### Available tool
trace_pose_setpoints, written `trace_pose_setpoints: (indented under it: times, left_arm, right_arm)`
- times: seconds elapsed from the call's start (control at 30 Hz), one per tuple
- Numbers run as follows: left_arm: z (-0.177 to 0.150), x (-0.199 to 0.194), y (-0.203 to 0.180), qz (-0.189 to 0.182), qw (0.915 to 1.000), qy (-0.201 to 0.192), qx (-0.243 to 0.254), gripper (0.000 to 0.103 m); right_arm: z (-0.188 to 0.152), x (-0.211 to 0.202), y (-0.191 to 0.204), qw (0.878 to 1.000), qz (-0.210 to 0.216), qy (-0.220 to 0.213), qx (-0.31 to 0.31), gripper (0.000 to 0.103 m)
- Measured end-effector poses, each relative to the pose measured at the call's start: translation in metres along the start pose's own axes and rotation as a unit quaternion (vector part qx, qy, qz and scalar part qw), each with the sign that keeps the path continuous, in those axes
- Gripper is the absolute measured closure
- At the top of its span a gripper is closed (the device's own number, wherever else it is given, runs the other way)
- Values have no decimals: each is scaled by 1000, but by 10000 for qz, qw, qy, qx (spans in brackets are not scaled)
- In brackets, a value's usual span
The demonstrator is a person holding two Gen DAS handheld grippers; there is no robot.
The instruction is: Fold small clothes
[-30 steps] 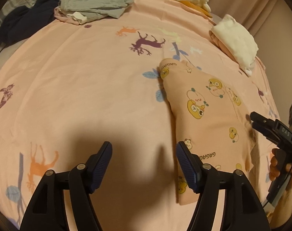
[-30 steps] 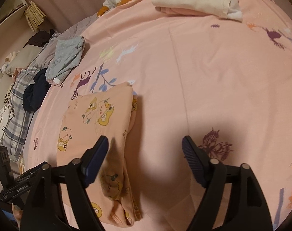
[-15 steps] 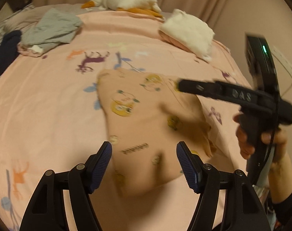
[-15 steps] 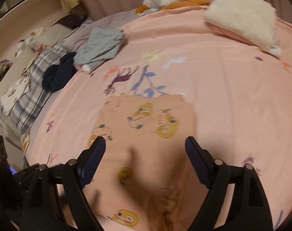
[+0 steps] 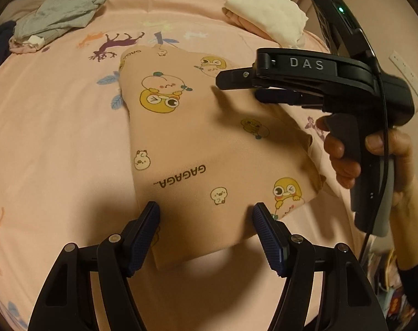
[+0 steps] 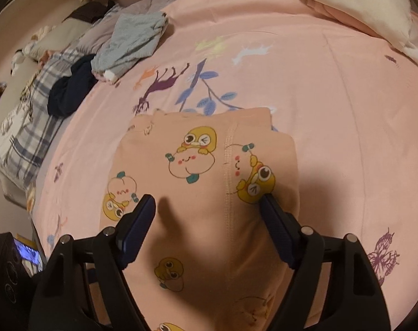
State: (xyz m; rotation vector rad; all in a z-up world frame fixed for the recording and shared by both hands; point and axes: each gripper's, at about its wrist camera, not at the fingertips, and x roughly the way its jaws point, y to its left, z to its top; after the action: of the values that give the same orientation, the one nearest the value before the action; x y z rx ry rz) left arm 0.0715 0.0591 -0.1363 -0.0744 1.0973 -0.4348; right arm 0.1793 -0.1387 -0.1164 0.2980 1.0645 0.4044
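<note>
The peach garment [image 5: 209,143] lies lengthwise away from us on the bed [image 5: 57,127]. Our left gripper [image 5: 206,215], wide and empty, is nearest its near edge; our right gripper [image 6: 207,207], also wide, hovers over the middle.

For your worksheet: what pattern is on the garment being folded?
Peach garment with yellow cartoon ducks; clearest in the right wrist view.

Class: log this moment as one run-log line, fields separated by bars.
step: fold | item: peach cartoon-print garment flat on pink bedsheet | left gripper: open, over near hem | right gripper: open, above garment
</note>
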Motion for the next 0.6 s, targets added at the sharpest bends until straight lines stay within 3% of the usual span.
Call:
trace_pose_setpoints:
  times: [0.27,0.43,0.53,0.6]
  left_arm:
    - [22,-22,9,-41,9982,-495,-337,34]
    - [46,-12,22,43,9961,-635,-607,34]
    - [57,1,27,-2,9959,-579,-700,34]
    - [61,14,29,164,9965,-450,-679,34]
  right_arm:
    - [-27,-44,5,9977,150,-561,-336,32]
    - [-55,-55,9,9958,235,-558,-680,56]
    - [-69,-52,10,9949,202,-503,-854,64]
    - [-75,-45,9,9952,134,-360,-899,68]
